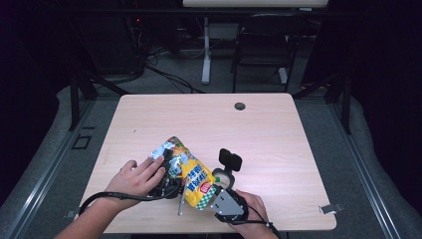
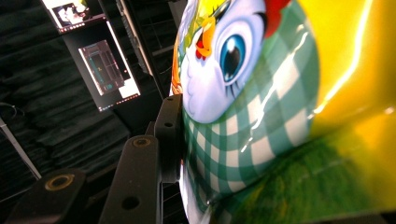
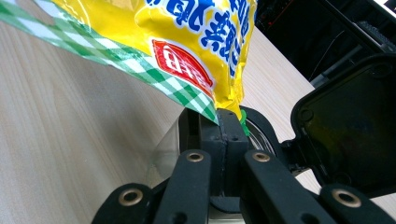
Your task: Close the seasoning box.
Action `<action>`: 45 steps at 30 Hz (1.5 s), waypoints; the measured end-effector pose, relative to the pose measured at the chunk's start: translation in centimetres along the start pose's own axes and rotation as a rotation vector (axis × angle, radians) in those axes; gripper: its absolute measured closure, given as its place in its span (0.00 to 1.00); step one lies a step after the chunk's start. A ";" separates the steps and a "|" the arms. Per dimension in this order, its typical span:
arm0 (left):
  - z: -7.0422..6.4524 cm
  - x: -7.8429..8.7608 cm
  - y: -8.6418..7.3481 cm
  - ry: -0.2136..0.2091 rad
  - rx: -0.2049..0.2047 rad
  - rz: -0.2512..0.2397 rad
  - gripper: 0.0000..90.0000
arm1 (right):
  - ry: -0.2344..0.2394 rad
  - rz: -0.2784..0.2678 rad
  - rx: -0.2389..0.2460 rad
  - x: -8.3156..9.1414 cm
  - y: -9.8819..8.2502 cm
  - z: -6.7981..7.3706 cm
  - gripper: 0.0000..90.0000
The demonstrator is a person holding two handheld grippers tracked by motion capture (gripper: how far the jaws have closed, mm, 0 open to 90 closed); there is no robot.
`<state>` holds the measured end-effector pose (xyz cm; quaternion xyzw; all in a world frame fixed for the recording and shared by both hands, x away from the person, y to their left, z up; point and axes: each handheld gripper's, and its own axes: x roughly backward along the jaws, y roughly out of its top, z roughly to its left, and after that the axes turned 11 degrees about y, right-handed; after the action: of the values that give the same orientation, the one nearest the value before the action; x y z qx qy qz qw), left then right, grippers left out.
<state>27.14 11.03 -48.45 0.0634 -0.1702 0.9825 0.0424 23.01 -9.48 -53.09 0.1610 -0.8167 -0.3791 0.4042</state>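
Snack bag: yellow with green check, held above the near edge of the desk. Right gripper: jaws clamped together on the bag's lower corner. Left gripper: jaws part open, gripping the bag's other end.

The far half of the counter lies bare, and so do its right side and far-left corner, so a hand could pass there freely, with a small round grommet near the far edge the one mark on it. Near the front edge the way is crowded: the yellow snack bag stands between both hands, and a black flip-lid container sits just right of it.
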 end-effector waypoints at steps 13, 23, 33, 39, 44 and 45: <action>0.3 0.1 0.1 0.020 -0.025 -0.004 0.70 | -0.002 -0.001 0.002 0.0 0.0 0.0 1.00; 0.6 0.1 0.2 0.033 -0.047 -0.008 0.70 | -0.002 -0.004 -0.002 0.0 0.0 0.0 1.00; 0.7 0.0 0.3 0.014 -0.056 -0.008 0.70 | -0.004 -0.008 -0.003 0.0 -0.1 0.1 1.00; 0.9 0.1 0.4 0.019 -0.074 -0.007 0.70 | -0.003 -0.009 -0.003 0.0 -0.1 0.1 1.00; 1.0 0.2 0.4 0.031 -0.076 -0.011 0.71 | -0.001 -0.016 -0.002 -0.1 -0.1 0.1 1.00; 1.1 0.3 0.4 0.032 -0.084 -0.010 0.72 | -0.002 -0.016 -0.001 -0.1 -0.1 0.1 1.00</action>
<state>26.95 10.27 -47.54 0.0465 -0.2101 0.9752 0.0528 23.02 -9.49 -53.25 0.1667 -0.8156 -0.3830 0.4005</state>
